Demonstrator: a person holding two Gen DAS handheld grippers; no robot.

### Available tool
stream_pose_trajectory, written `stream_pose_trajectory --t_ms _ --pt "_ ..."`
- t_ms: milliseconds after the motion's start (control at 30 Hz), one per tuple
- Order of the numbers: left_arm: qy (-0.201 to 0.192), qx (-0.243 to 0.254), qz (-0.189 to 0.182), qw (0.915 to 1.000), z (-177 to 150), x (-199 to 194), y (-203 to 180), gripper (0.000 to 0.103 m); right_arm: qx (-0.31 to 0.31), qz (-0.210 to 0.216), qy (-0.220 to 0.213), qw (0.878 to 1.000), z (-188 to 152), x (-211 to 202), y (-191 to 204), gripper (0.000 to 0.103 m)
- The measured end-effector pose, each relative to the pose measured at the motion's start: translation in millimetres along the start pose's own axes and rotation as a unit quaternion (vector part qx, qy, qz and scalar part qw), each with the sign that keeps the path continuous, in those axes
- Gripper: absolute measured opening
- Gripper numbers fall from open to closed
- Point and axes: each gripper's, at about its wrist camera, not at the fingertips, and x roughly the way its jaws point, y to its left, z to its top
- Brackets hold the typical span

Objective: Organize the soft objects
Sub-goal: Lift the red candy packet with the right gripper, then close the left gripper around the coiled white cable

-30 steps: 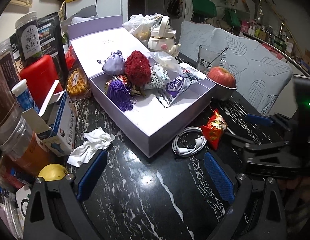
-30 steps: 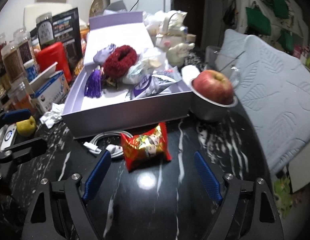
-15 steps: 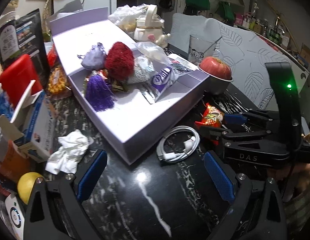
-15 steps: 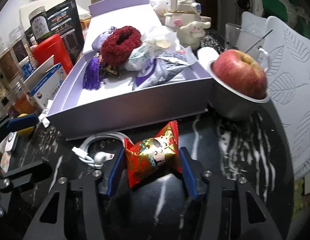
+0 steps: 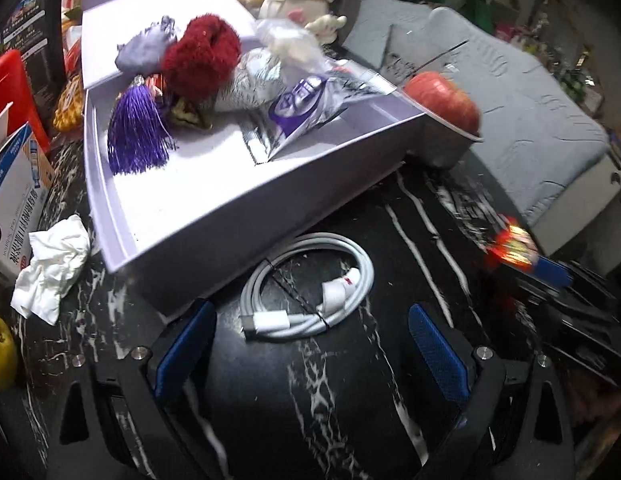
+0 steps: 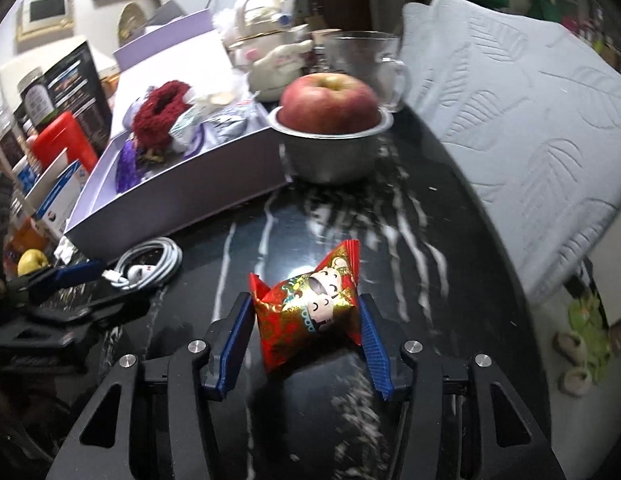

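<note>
Crumpled tissue (image 5: 50, 268): lies on the black marble table (image 5: 390, 240), just left of the box.
Lavender box (image 5: 238, 200): open, on the table. Inside at the back are a purple tassel (image 5: 136, 136), a grey pouch (image 5: 144, 48), a fuzzy red scrunchie (image 5: 202, 60) and a white and purple packet (image 5: 302, 108).
White cable (image 5: 310, 292): coiled on the table, just in front of the box.
Left gripper (image 5: 310, 344): its blue pads are spread wide, with nothing pinched. The cable lies just ahead of it.
Apple (image 6: 328, 104): red, sits in a metal bowl (image 6: 330, 156) that touches the box's right corner.
Red candy pouch (image 6: 310, 304): shiny, with a cartoon face on it.
Right gripper (image 6: 306, 340): its blue pads pinch the red candy pouch from both sides, near the table's right side.
Grey cushion (image 6: 510, 120): behind the table, on the right.
</note>
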Motion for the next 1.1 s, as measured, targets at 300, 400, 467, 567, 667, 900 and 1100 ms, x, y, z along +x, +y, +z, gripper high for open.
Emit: stream_pose_trajectory --t_ms 300,400,467,567,667,900,1100 --pt "-0.03 0.025 0.063 0.9973 0.3 5.6 -20.9 0.07 0.016 -0.006 -0.006 1.0 -9.7 -11.1 -10.6 0.051" --pt "-0.031 0.026 0.055 0.9977 -0.8 4.0 -22.0 0.07 0.019 -0.004 -0.004 1.0 -14.8 -12.7 -11.0 0.051" --pt "-0.03 0.032 0.049 0.9978 -4.6 1.4 -23.7 0.07 0.021 -0.002 -0.003 1.0 -18.6 -14.9 -10.5 0.051" --pt "-0.024 0.048 0.035 0.998 -13.5 -5.3 -25.5 0.07 0.024 -0.003 -0.003 1.0 -26.6 -21.5 -8.5 0.051" --pt "-0.018 0.063 0.018 0.9977 -25.9 -12.7 -33.2 0.07 0.024 -0.005 -0.001 1.0 -36.2 -28.9 -5.5 0.051" --pt "-0.003 0.096 -0.004 0.9954 -58.0 -33.4 -48.3 0.066 0.027 -0.009 0.002 1.0 -62.3 -47.7 1.6 0.051" --pt "-0.005 0.109 -0.011 0.9939 -70.3 -41.0 -51.9 0.066 0.036 -0.011 0.0 0.999 -80.9 -62.4 5.7 0.051"
